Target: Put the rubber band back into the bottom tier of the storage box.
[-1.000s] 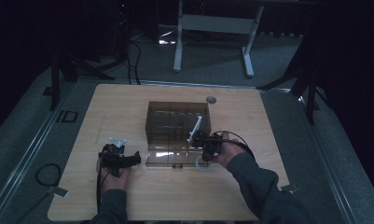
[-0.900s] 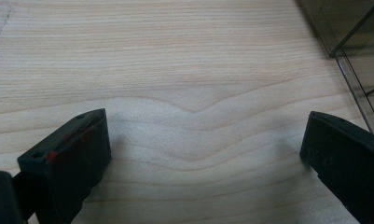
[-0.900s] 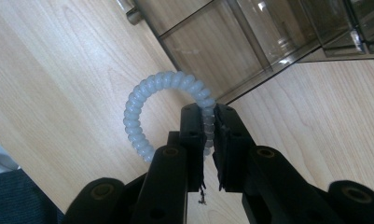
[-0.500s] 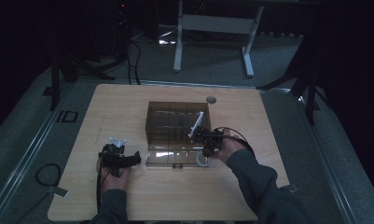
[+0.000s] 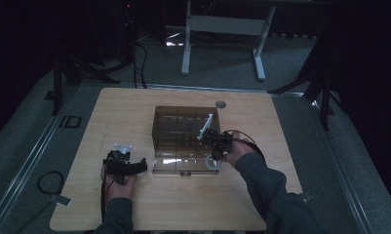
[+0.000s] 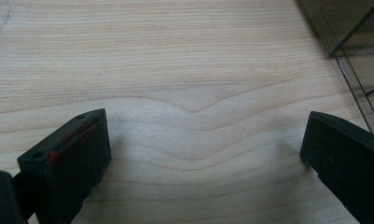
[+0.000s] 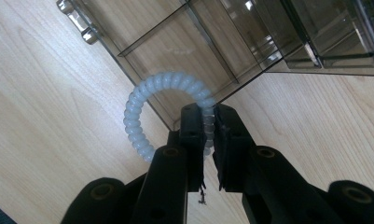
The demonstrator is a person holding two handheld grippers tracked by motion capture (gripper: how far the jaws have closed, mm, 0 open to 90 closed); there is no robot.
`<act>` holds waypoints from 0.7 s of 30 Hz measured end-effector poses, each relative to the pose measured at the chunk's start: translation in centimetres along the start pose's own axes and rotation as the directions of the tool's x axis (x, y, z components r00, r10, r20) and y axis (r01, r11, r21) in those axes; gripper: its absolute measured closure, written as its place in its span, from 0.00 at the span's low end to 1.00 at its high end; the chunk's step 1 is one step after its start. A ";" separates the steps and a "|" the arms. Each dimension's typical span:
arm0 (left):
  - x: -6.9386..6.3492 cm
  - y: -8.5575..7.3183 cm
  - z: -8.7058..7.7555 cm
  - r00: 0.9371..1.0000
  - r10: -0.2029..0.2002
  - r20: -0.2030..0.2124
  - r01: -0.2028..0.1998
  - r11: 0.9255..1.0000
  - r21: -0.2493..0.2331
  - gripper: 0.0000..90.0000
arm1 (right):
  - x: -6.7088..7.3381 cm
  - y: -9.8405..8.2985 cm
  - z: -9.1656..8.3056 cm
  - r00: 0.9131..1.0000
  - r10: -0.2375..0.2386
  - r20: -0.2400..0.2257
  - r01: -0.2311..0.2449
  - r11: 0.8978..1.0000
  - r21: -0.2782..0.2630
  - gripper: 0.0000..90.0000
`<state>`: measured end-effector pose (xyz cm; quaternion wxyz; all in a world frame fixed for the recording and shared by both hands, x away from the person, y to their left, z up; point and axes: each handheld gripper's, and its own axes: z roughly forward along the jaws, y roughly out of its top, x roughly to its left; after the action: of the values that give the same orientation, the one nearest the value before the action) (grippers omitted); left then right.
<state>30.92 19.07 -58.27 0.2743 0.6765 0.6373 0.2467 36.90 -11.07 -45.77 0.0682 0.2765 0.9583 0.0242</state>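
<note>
Right gripper (image 7: 206, 135) is clenched on a pale blue spiral hair tie (image 7: 147, 100), jaws pinching one side of the coil with the rest of the loop sticking out ahead and to the left in the right gripper view. In the high view the hair tie (image 5: 211, 164) sits at the right front corner of the open lid (image 5: 185, 165) of the smoky clear organizer box (image 5: 185, 129), and the right gripper (image 5: 213, 148) is right over that corner. Right gripper view puts the loop straddling the lid's edge: part over the lid panel, part over bare table (image 7: 45, 140). The lid's metal latch (image 7: 77, 21) is well apart from the loop, up the same edge. Box dividers and compartment walls are just beyond the jaws, so little slack on that side; open wood toward the right and front edges of the table. Left gripper (image 5: 126, 165) rests low on the table left of the box, jaws released and spread wide with nothing between them; in the left gripper view only bare wood grain lies between the jaw tips (image 6: 201, 154), and the lid corner (image 6: 348, 60) shows at upper right, apart from the right-hand jaw. Left side of the table (image 5: 115, 117) is free out to its edge.
</note>
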 end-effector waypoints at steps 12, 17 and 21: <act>0.0 0.0 0.0 1.000 0.004 0.000 -0.004 1.000 0.003 0.02 | -0.5 0.5 0.8 1.000 0.007 0.000 -0.007 1.000 0.011 0.92; 0.0 0.0 0.0 1.000 0.004 0.000 -0.004 1.000 0.004 0.02 | -0.4 0.7 1.1 1.000 0.002 0.005 -0.002 1.000 0.021 0.92; 0.0 0.0 0.0 1.000 0.005 0.000 -0.005 1.000 0.004 0.02 | -0.4 0.9 1.3 1.000 -0.005 0.006 0.005 1.000 0.019 0.92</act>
<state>30.90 19.10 -58.25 0.2725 0.6786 0.6362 0.2461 37.92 -10.55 -46.91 0.0687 0.2748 0.9589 0.0138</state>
